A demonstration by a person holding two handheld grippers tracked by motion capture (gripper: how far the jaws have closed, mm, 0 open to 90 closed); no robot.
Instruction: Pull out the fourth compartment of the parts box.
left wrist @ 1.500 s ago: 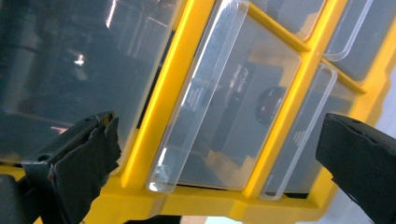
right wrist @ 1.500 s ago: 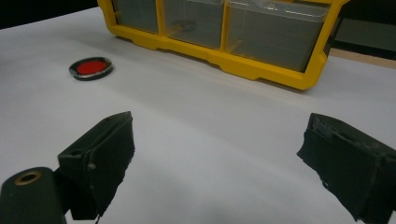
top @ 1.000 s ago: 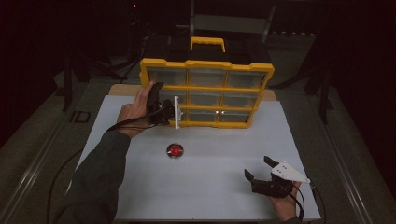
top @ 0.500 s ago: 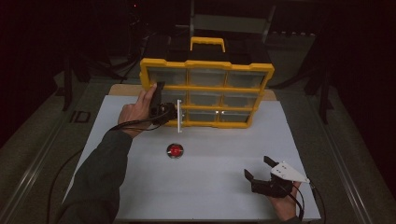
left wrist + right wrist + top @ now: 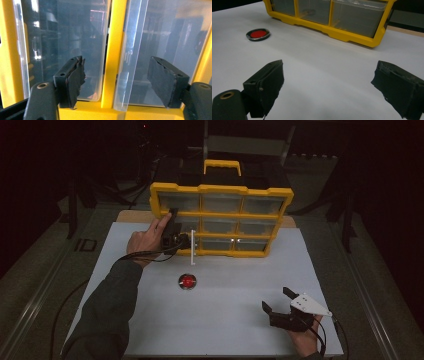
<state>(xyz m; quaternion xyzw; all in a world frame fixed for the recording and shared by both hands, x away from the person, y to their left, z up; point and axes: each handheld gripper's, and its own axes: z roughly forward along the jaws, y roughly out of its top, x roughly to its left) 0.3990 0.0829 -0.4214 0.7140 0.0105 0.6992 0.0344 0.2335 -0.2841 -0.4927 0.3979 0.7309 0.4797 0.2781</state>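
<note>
The left hand-held gripper (image 5: 186, 241) is pushed up against the front of the yellow plastic organiser case with clear drawers (image 5: 222, 220), which stands upright at the far side of the white desk (image 5: 225, 320), handle on top. Its jaws have just been closing, and between them stands the clear plastic drawer front (image 5: 130, 62), swung or pulled out edge-on beside a yellow divider. The pads still stand apart from it on both sides, so nothing is pinched yet. The approach looks aimed at taking that thin edge to work the drawer. The panel is transparent, glossy and thin, likely slippery. The right hand-held gripper (image 5: 280, 306) rests on the desk near the person, jaws spread and empty, probably waiting. A small round red-topped cap (image 5: 187, 281) lies between gripper and case.
</note>
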